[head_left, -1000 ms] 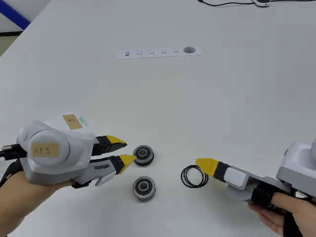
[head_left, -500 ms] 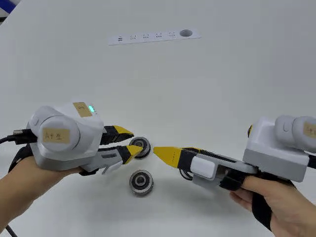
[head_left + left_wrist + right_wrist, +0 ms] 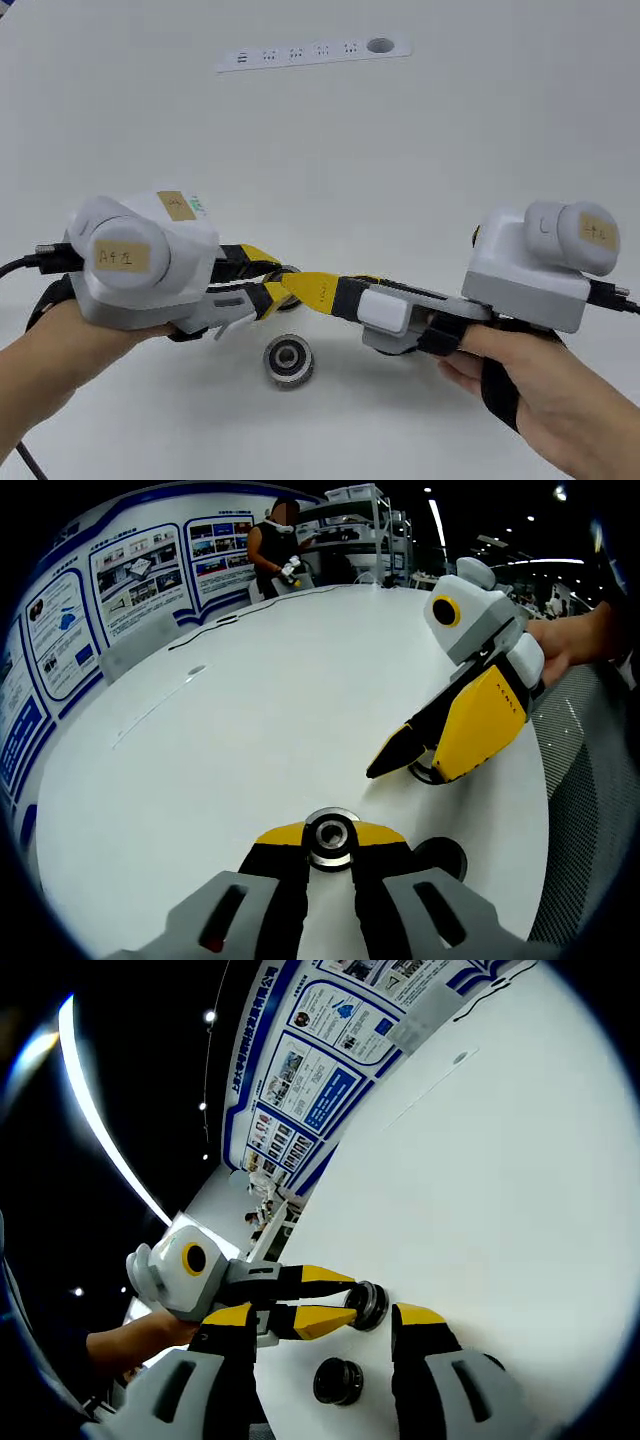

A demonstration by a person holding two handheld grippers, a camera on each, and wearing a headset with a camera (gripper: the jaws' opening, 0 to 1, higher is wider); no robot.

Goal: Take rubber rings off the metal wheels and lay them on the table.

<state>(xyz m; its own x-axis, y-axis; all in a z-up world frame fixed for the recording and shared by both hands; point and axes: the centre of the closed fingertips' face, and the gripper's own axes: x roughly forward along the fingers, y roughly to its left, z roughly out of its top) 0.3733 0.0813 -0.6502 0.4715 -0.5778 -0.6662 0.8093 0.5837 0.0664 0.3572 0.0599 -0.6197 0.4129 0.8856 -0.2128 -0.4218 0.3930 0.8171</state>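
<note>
left gripper (image 3: 268, 282) clamps wheel (image 3: 331, 837), right gripper (image 3: 326, 1316) open

The left claw (image 3: 331, 840) grips a metal wheel (image 3: 331, 831), the right claw (image 3: 398, 757) just beside it.

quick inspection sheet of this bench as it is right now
surface: white table
job's things: wheel held by left gripper; second wheel loose on table; dark rings seem to lie under right gripper, partly hidden
clutter: power strip at far side
grippers: left shut on wheel; right open, its tip close to that wheel
cables: cable from left gripper; another cable on far table
surroundings: wall posters; person standing at far end
</note>
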